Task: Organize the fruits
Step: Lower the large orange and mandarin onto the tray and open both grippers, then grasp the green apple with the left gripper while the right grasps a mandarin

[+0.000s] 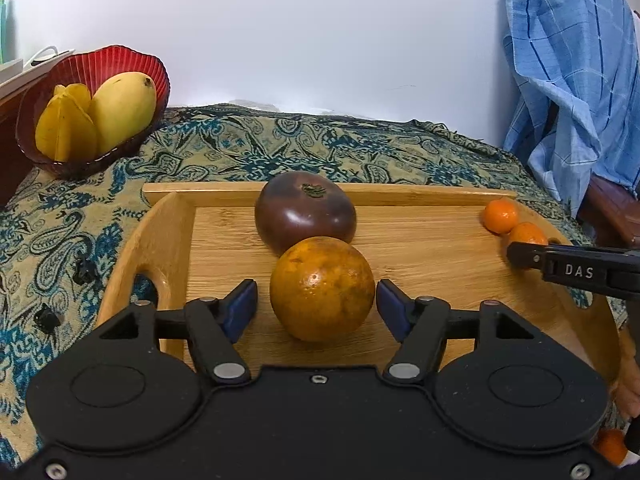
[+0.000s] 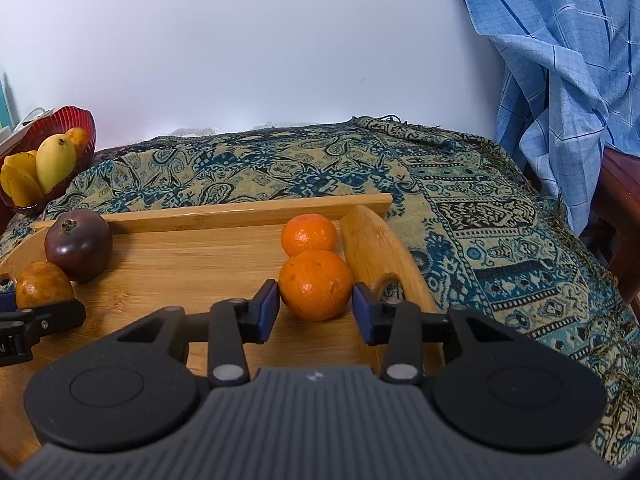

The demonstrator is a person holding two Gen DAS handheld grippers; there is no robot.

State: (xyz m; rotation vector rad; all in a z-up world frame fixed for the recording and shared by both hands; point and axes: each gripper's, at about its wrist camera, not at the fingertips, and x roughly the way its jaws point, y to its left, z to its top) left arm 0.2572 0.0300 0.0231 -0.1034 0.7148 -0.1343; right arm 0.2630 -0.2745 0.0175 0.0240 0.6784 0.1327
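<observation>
**Paisley-draped table, two round fruits ready to roll**

On the wooden tray (image 1: 420, 240), the left gripper (image 1: 316, 306) stands apart around the mottled orange (image 1: 322, 288), untouched. The right gripper (image 2: 316, 306) brackets the near tangerine (image 2: 315, 284), gaps visible. An off-centre squeeze could squirt either fruit away

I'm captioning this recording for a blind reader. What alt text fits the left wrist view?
The left gripper straddles a mottled orange on a wooden tray, its blue pads open beside the fruit. Behind sits a dark purple fruit; two mandarins lie at the tray's right end near the right gripper. A red bowl stands far left.
</observation>
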